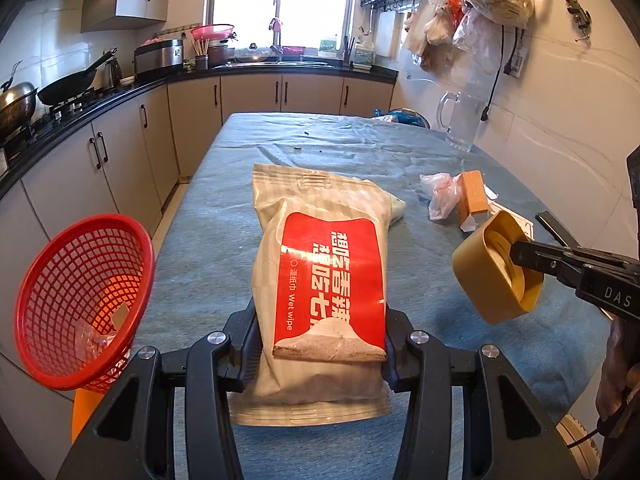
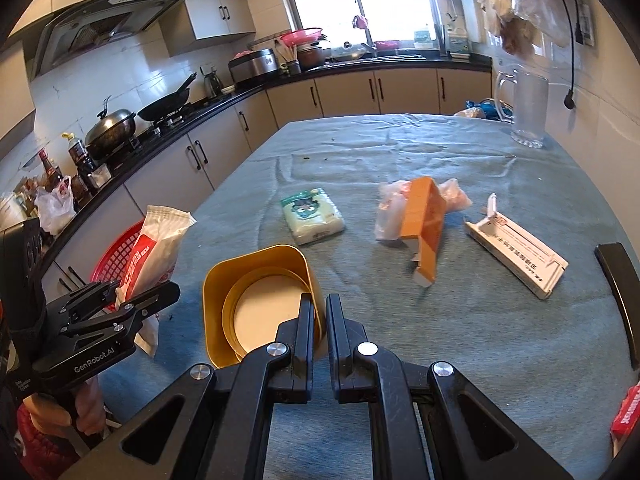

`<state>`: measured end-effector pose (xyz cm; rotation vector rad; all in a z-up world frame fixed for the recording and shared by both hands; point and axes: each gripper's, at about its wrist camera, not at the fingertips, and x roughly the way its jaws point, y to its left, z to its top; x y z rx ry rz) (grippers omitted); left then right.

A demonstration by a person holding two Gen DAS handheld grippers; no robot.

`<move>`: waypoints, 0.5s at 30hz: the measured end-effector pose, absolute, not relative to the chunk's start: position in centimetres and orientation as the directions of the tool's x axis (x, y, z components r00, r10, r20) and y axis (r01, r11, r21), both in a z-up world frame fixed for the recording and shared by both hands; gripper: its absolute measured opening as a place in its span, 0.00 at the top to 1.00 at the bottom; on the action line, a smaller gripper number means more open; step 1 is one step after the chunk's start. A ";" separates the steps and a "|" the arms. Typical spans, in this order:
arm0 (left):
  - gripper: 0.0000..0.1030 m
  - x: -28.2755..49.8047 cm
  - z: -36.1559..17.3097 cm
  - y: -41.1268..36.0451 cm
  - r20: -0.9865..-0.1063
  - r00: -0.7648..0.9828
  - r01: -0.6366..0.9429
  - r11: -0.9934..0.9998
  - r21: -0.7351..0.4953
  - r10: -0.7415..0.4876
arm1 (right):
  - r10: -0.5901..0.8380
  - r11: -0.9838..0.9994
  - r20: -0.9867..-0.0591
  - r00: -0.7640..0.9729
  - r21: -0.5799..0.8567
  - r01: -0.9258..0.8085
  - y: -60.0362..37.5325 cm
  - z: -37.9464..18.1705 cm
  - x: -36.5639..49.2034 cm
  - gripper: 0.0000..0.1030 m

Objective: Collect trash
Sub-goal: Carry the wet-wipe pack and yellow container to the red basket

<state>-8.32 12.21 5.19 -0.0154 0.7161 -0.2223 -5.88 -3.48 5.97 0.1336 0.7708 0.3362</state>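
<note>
My left gripper (image 1: 320,322) is shut on a white wet-wipe packet (image 1: 320,248) with a red label and holds it above the blue-grey tablecloth (image 1: 224,208). A red mesh basket (image 1: 52,264) stands just left of it, past the table's edge, with some clear plastic inside. My right gripper (image 2: 320,312) is shut on the rim of a gold lid (image 2: 248,280), tilted with its hollow side toward the camera. The left wrist view shows that lid (image 1: 480,264) lifted at the right. The right wrist view has the left gripper (image 2: 120,300) and packet (image 2: 156,240) over the basket (image 2: 116,256).
On the cloth lie a small tissue pack (image 2: 312,216), an orange box (image 2: 424,224) on a crumpled plastic bag (image 2: 390,208), and a white carton (image 2: 516,252). A glass pitcher (image 2: 528,108) stands at the far right corner. A dark chair back (image 2: 620,300) borders the right edge.
</note>
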 end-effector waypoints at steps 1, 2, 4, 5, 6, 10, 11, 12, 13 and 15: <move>0.55 -8.3 5.2 12.3 -0.649 0.732 0.195 0.976 -0.092 -0.207 | 0.346 0.938 -0.660 0.667 0.238 -0.251 -3.3 5.9 -5.9 0.94; 0.55 -8.3 5.3 12.5 -0.647 0.734 0.192 0.977 -0.093 -0.206 | 0.345 0.938 -0.661 0.666 0.236 -0.252 -3.0 6.0 -5.9 0.94; 0.55 -8.5 5.3 12.8 -0.643 0.738 0.186 0.978 -0.095 -0.203 | 0.346 0.938 -0.663 0.664 0.231 -0.259 -2.7 6.0 -5.9 0.94; 0.55 -8.6 5.4 12.9 -0.642 0.740 0.184 0.978 -0.097 -0.203 | 0.347 0.938 -0.663 0.664 0.228 -0.263 -2.4 6.0 -5.9 0.94; 0.55 -8.7 5.4 13.1 -0.640 0.741 0.181 0.979 -0.099 -0.202 | 0.348 0.937 -0.663 0.663 0.227 -0.265 -2.2 6.1 -6.0 0.94; 0.55 -9.0 5.5 13.7 -0.635 0.748 0.167 0.981 -0.102 -0.193 | 0.353 0.935 -0.662 0.661 0.223 -0.276 -1.4 6.3 -5.9 0.94; 0.55 -9.0 5.6 13.7 -0.634 0.749 0.163 0.981 -0.103 -0.191 | 0.355 0.934 -0.662 0.660 0.221 -0.280 -1.1 6.3 -5.8 0.94; 0.55 -9.1 5.6 13.9 -0.633 0.750 0.160 0.982 -0.103 -0.189 | 0.357 0.933 -0.663 0.658 0.221 -0.283 -0.9 6.3 -5.8 0.94; 0.55 -9.1 5.6 14.2 -0.633 0.752 0.156 0.982 -0.104 -0.186 | 0.359 0.932 -0.663 0.657 0.222 -0.285 -0.8 6.3 -5.8 0.94; 0.55 -9.3 5.6 14.5 -0.632 0.754 0.148 0.983 -0.106 -0.181 | 0.365 0.930 -0.663 0.654 0.222 -0.293 -0.3 6.3 -5.7 0.94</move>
